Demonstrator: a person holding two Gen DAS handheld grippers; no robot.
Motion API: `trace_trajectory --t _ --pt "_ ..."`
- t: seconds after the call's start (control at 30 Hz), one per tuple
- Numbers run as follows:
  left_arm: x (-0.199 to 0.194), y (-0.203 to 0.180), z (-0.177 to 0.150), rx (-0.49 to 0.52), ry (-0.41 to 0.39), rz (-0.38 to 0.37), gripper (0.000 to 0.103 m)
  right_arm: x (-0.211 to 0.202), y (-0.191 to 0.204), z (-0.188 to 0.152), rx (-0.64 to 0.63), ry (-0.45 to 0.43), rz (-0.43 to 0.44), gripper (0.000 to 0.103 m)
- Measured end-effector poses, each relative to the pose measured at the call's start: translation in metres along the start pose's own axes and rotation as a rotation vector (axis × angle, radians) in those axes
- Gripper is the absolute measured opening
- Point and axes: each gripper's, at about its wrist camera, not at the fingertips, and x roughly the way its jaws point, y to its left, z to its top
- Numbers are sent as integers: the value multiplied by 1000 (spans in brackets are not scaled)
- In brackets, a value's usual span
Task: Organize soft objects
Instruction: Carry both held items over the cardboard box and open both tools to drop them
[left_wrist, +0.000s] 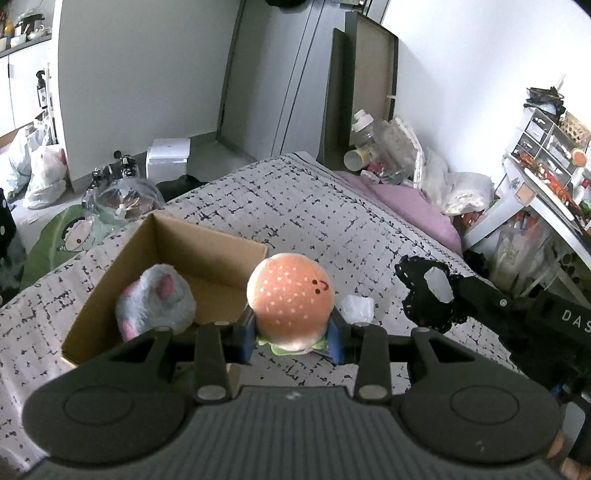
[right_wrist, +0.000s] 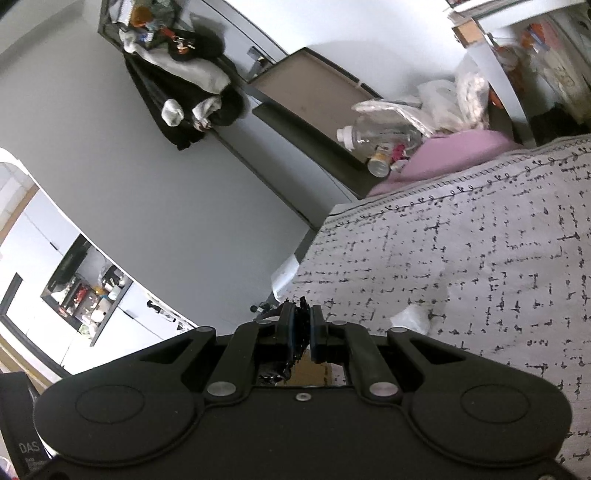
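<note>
We find the bed (left_wrist: 332, 221), covered in a grey patterned spread, carrying an open cardboard box (left_wrist: 207, 254) toward its left side. Inside the box lies a grey and pink plush (left_wrist: 155, 302) against the near wall. The left gripper (left_wrist: 295, 336) has its jaws clamped on a burger plush (left_wrist: 290, 295), held by the lower bun and lettuce layer, just beside the box's right corner and above the spread. We judge this toy light and squashy; it gives under the pads, so a hold across its middle layers suits it best. The right gripper (right_wrist: 303, 328) has its jaws pressed together on a black lace fabric piece (left_wrist: 424, 295), which we judge thin, limp and prone to slipping or snagging. The left gripper points steeply downward; the right is tilted and rolled, facing the wall beyond the bed edge
</note>
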Motion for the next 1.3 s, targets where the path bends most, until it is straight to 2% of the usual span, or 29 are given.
trace_trajectory --t 0.6,1.3 --pt "-10 46 8 -30 2 16 37 13 34 -15 -60 0 33 8" --pt "11 118 7 -138 82 56 37 52 68 -48 -139 99 1 8"
